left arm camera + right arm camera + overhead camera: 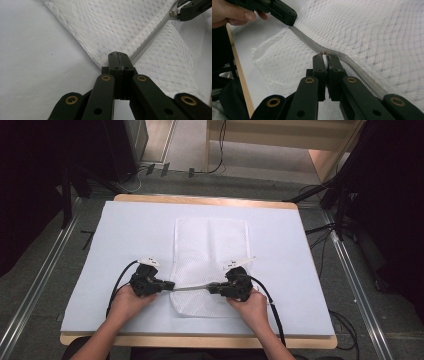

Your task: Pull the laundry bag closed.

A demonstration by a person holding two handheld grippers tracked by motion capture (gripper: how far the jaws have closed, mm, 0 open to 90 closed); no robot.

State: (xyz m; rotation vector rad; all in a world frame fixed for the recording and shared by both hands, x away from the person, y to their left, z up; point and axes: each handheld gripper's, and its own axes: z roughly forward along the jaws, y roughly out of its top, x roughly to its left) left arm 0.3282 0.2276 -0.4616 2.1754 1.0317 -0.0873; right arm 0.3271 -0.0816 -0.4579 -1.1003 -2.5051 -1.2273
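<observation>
Both forearms reach in low over the worktop, grippers pointing toward each other. The left gripper clamps the mesh bag's zipper end; the right gripper pinches the white zipper pull. The bag lies flat mid-worktop.

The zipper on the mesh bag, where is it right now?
In the high view the zipper runs across the near end of the mesh bag, stretched between the left gripper and right gripper.
</observation>
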